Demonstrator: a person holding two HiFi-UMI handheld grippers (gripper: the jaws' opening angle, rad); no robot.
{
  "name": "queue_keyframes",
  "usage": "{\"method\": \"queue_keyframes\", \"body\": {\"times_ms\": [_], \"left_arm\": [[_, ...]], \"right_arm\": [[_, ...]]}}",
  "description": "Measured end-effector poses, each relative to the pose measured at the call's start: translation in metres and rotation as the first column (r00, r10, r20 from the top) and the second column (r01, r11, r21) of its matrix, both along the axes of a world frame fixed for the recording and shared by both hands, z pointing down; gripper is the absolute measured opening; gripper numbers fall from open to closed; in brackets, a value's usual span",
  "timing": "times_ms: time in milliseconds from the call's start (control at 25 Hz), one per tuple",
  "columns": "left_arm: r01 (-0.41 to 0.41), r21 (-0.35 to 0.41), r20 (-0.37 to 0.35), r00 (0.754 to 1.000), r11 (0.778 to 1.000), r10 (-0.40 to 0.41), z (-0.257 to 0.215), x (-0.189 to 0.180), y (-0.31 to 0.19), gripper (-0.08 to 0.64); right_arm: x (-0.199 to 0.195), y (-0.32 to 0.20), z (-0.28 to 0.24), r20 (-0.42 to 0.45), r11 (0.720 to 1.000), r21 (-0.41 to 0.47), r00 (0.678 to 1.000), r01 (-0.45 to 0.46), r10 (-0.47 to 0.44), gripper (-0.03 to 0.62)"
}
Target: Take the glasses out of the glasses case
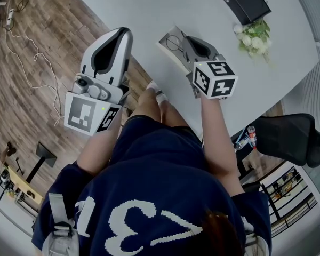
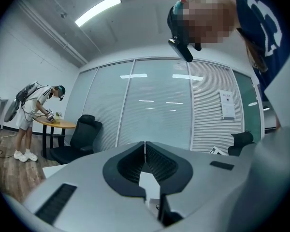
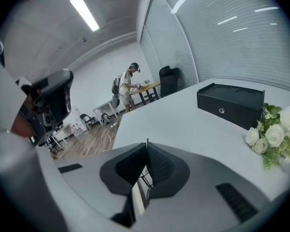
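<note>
Right gripper (image 1: 185, 38): jaws together, a thin dark wire part of the glasses (image 3: 142, 178) pinched between them. The rest of the frame hangs just under the jaws, above the open glasses case (image 1: 169, 40). The case lies on the white table (image 1: 149, 9), directly below this gripper. From the head view the gripper body covers most of the case, so only its near corner and a loop of frame show.

Left gripper (image 1: 125, 32): jaws closed, nothing between them. It is held off the table edge, well to the left of the right gripper and apart from the case.

Writing: square black-and-white markers on both cubes. Navy shirt has large white figures, partly readable as 3 and 1. A notice on the glass wall (image 2: 227, 103) ahead of the left gripper is too small to read.

Around: black box (image 3: 229, 103) ahead and right of the right gripper, with a small round fitting on its front and no lettering seen. White flowers (image 3: 273, 137) lie beside it to the right. Another person (image 3: 128, 88) stands at a far table.
</note>
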State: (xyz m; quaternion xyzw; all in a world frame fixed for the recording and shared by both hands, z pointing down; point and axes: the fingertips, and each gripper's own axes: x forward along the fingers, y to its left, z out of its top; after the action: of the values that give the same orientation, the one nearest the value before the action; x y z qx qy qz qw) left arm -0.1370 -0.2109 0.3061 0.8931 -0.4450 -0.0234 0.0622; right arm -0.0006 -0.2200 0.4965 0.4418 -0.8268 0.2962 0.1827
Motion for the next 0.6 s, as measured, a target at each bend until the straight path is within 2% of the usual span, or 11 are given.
{"method": "queue_keyframes", "body": {"times_ms": [120, 240, 400, 600], "left_arm": [[-0.010, 0.018, 0.001, 1.000, 1.000, 0.010, -0.007, 0.001, -0.002, 0.020], [-0.012, 0.038, 0.002, 1.000, 0.999, 0.012, -0.017, 0.002, -0.003, 0.020], [-0.024, 0.081, 0.003, 1.000, 0.996, 0.024, -0.036, 0.007, -0.005, 0.020], [-0.100, 0.135, -0.003, 0.995, 0.986, 0.101, -0.063, 0.036, -0.005, 0.020]], "right_arm": [[0.001, -0.001, -0.032, 0.122, 0.998, 0.052, 0.992, -0.036, 0.030, 0.026], [0.005, -0.001, -0.068, 0.201, 0.992, 0.110, 0.979, -0.068, 0.045, 0.027], [0.020, 0.005, -0.114, 0.247, 0.975, 0.189, 0.966, -0.120, 0.071, 0.026], [0.055, 0.019, -0.161, 0.245, 0.937, 0.280, 0.960, -0.207, 0.139, 0.026]]}}
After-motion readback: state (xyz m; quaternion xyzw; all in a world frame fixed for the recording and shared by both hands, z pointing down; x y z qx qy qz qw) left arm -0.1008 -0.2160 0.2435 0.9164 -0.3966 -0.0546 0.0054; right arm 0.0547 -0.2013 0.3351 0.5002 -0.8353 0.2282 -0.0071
